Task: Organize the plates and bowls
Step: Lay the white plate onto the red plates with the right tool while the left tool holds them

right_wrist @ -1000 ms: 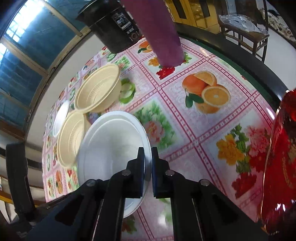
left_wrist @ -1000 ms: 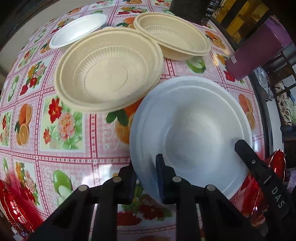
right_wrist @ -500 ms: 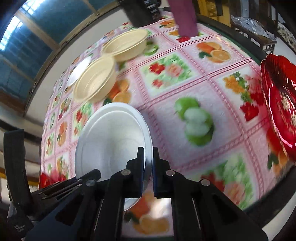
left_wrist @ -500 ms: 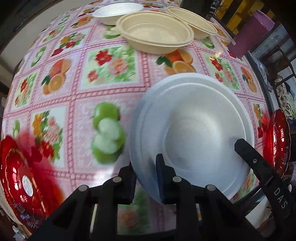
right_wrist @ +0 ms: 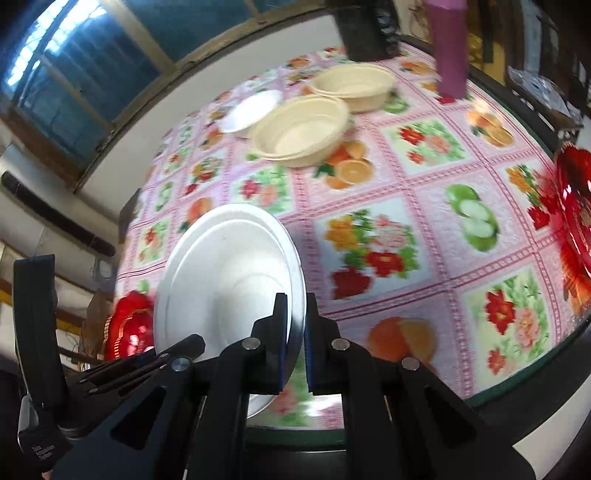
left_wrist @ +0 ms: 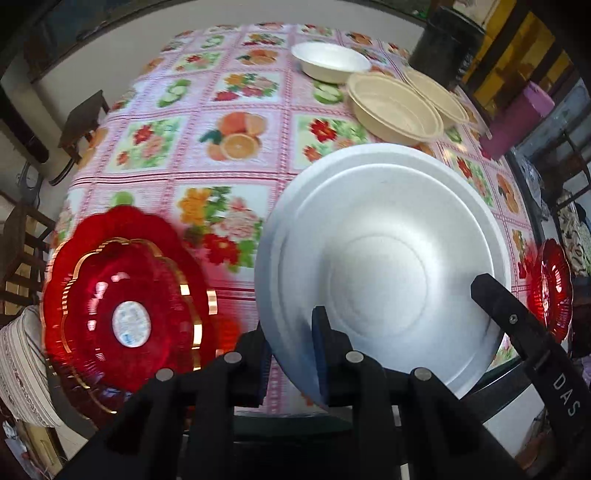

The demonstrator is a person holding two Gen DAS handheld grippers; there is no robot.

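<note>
A white foam plate (left_wrist: pixel 384 258) is held in the air above the near table edge. My left gripper (left_wrist: pixel 291 343) is shut on its left rim. My right gripper (right_wrist: pixel 295 325) is shut on its opposite rim, and the plate (right_wrist: pixel 229 273) stands tilted in that view. Two tan bowls (left_wrist: pixel 395 107) (right_wrist: pixel 303 129) and a small white bowl (left_wrist: pixel 328 64) sit at the far side of the table. A red glass plate with gold trim (left_wrist: pixel 122 299) lies at the near left, and another red plate (left_wrist: pixel 550 288) at the near right.
The table has a pink fruit-and-flower cloth (left_wrist: pixel 236 140). A purple cylinder (right_wrist: pixel 450 48) and a black pot (right_wrist: pixel 364 29) stand at the far edge. Chairs (left_wrist: pixel 22 251) stand around the table.
Both grippers have carried the white plate back toward the near table edge and higher. The tan bowls now lie much farther away, and the red plates have come into view.
</note>
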